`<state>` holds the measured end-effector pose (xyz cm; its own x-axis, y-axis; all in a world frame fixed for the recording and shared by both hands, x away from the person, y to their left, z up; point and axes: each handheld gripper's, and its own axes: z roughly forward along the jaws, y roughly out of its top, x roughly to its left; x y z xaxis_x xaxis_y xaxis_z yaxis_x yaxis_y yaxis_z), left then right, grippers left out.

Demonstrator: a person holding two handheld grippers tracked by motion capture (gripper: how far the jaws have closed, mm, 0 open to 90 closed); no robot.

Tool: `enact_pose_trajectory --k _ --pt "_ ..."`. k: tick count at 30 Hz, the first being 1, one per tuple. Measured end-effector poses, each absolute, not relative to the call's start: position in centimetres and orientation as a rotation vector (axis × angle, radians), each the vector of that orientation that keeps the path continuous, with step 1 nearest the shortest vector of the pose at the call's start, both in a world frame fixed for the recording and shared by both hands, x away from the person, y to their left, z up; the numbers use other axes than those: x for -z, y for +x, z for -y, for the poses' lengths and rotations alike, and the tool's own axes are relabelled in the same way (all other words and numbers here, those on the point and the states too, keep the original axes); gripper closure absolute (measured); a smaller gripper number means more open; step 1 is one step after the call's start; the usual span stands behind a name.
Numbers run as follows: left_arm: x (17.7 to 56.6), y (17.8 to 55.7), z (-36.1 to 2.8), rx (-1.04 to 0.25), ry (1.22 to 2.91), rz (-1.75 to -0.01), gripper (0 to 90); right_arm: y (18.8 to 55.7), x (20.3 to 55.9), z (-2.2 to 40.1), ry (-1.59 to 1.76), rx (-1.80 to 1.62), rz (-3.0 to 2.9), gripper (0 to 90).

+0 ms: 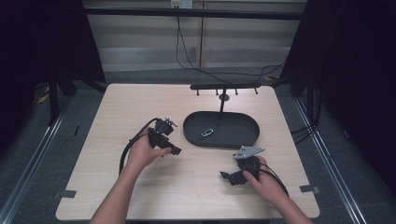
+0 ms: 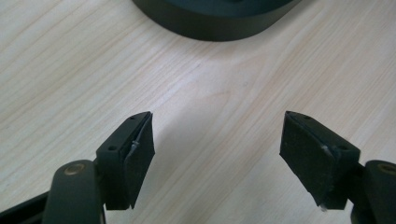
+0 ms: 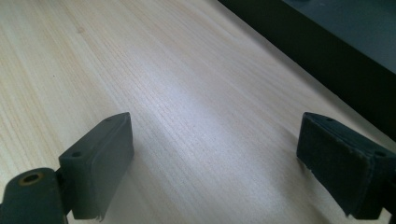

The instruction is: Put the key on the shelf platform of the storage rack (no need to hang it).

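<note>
A black oval tray (image 1: 233,135) lies mid-table with a small metal clip (image 1: 207,133) inside it. Left of the tray, a hand holds my left gripper (image 1: 173,149) just above the wood. In the left gripper view the left gripper (image 2: 217,140) stands open over bare wood, with the tray's wall (image 2: 215,23) ahead. My right gripper (image 1: 225,176) is held low near the table's front, below the tray. Seen in its own view, the right gripper (image 3: 215,154) is open with nothing between its jaws, and the tray's side (image 3: 336,46) runs along the upper right.
A black rack (image 1: 224,86) with a crossbar and several small pegs stands on a post behind the tray. The light wooden table (image 1: 130,107) ends in dark floor and metal rails on both sides. Cables hang at the back wall.
</note>
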<state>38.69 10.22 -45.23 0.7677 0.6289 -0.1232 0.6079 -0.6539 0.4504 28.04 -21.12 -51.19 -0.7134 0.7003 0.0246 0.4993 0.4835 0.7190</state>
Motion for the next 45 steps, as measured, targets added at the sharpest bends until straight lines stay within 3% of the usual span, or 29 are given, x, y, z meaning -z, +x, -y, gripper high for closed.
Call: enact_pose_trajectory --k 45 --pt "46.4 37.1 -15.0 -0.080 2.476 -0.984 23.3 28.0 51.2 21.1 1.018 -1.059 -2.460 10.6"
